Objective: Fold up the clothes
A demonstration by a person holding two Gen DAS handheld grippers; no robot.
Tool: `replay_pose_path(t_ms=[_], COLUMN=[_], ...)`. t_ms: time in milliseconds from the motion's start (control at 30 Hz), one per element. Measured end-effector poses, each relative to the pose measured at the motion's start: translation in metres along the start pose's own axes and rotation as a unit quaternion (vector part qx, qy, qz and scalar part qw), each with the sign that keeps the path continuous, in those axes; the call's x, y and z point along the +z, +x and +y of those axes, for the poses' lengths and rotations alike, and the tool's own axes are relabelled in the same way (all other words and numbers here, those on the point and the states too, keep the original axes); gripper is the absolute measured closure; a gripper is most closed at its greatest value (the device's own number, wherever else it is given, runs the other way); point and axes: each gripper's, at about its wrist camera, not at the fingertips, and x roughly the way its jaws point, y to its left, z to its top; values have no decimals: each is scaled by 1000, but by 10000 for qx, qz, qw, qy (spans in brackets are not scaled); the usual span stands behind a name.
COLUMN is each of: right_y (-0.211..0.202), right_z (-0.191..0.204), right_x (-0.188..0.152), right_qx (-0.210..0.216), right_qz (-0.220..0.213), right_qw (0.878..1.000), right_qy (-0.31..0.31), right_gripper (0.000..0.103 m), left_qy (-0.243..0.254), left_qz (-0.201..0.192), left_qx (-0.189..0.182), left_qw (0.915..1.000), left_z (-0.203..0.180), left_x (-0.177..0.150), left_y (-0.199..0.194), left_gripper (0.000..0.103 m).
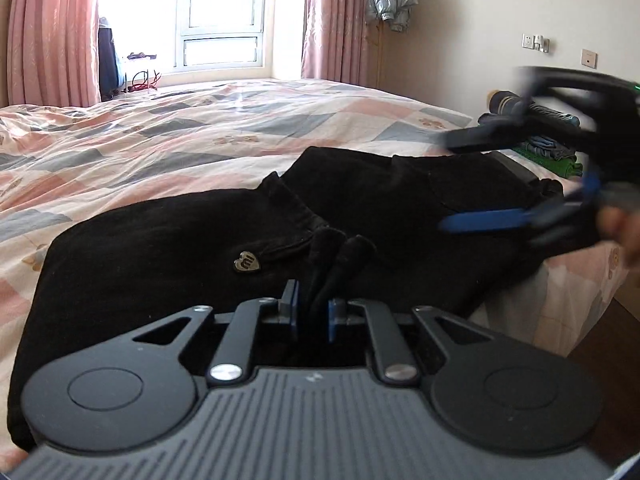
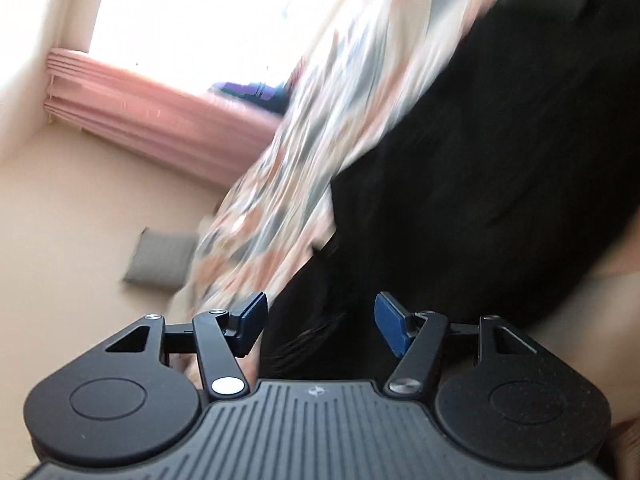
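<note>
**Black garment pinned at near edge, right side free**

The black garment (image 1: 180, 240) lies spread across the bed (image 1: 160, 140), near its right corner. The left gripper (image 1: 313, 312) has its fingers clamped on a bunched fold, probably anchoring it. The right gripper (image 2: 320, 326), fingers apart and empty, hovers blurred over the cloth. Quilt beyond lies open; the bed edge drops off close at right.

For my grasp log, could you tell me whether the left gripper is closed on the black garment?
Yes, the left gripper has its blue pads pinched on a fold of the black garment.
</note>
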Motion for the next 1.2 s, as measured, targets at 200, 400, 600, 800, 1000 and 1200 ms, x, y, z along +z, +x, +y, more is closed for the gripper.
replay_pose_path(t_ms=[200,400,600,800,1000,1200], right_y=[85,100,105,95,63,65], right_z=[12,11,9,40,73,30], right_x=[11,1,-13,-23,-29,-28], right_qx=[-826,-723,-623,-709,-664,-1164], right_qz=[856,959,933,596,-52,11], right_qw=[9927,9928,9933,9876,9720,9796], right_qy=[203,26,-271,-1270,-2252,-1639], right_gripper=[40,72,83,85,86,87], left_qy=[-126,-442,-1213,-1434,-1267,-693], left_qz=[35,156,-48,440,578,937], left_qx=[-101,-394,-199,335,350,140], left_qw=[9999,9981,9924,9881,9896,9931], left_z=[2,27,88,139,143,132], left_x=[-1,-4,10,26,32,32], left_y=[-2,-26,-68,-35,-15,3], left_gripper=[90,83,84,86,86,86])
